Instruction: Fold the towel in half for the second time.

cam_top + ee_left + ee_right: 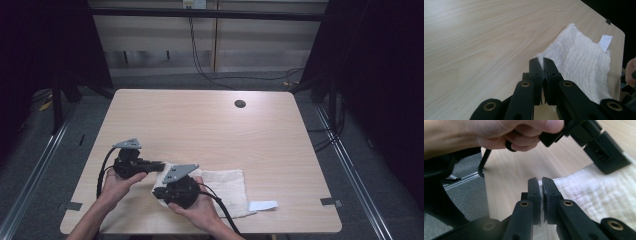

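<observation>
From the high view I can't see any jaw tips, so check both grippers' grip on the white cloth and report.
Observer: In the left gripper view, the left gripper is shut on a corner of the white cloth, with fabric pinched between the pads.
Operator: Now report the right one.
Observer: In the right gripper view, the right gripper is shut on the cloth's edge, with a thin white strip showing between the jaws.
Operator: Tell me how the cloth hangs near the left grip.
Observer: It slopes up from the table to the left jaws, so that corner is lifted off the wood, while the rest lies flat toward the white label at the far corner.
</observation>
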Demonstrator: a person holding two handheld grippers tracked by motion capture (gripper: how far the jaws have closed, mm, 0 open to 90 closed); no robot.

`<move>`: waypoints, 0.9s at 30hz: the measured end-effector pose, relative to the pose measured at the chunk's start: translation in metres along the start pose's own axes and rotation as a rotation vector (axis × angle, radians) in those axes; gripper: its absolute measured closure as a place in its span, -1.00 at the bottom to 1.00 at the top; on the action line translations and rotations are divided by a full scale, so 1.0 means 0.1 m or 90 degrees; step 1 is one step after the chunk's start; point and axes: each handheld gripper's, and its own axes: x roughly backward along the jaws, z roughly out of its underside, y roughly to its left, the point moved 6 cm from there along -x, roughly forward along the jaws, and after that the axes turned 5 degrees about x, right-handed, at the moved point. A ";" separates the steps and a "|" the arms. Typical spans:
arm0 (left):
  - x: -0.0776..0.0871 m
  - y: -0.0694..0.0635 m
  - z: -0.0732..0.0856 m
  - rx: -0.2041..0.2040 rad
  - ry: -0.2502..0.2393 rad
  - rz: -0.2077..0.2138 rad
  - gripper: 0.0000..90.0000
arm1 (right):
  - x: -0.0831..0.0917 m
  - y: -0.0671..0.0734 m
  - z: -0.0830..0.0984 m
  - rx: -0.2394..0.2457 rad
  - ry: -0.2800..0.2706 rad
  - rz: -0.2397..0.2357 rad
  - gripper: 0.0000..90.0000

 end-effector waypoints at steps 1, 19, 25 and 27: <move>0.03 0.02 0.00 0.004 -0.003 -0.004 0.93 | -0.02 0.01 -0.03 0.001 -0.001 -0.003 0.92; -0.12 -0.30 -0.42 -0.037 -0.013 0.023 0.93 | 0.34 -0.07 -0.19 -0.010 -0.065 0.037 0.91; -0.48 -0.50 -0.52 -0.054 0.013 0.039 0.92 | 0.64 -0.17 0.04 -0.036 -0.066 0.067 0.91; -0.57 -0.55 -0.53 -0.051 0.015 0.045 0.92 | 0.71 -0.20 0.10 -0.045 -0.064 0.073 0.91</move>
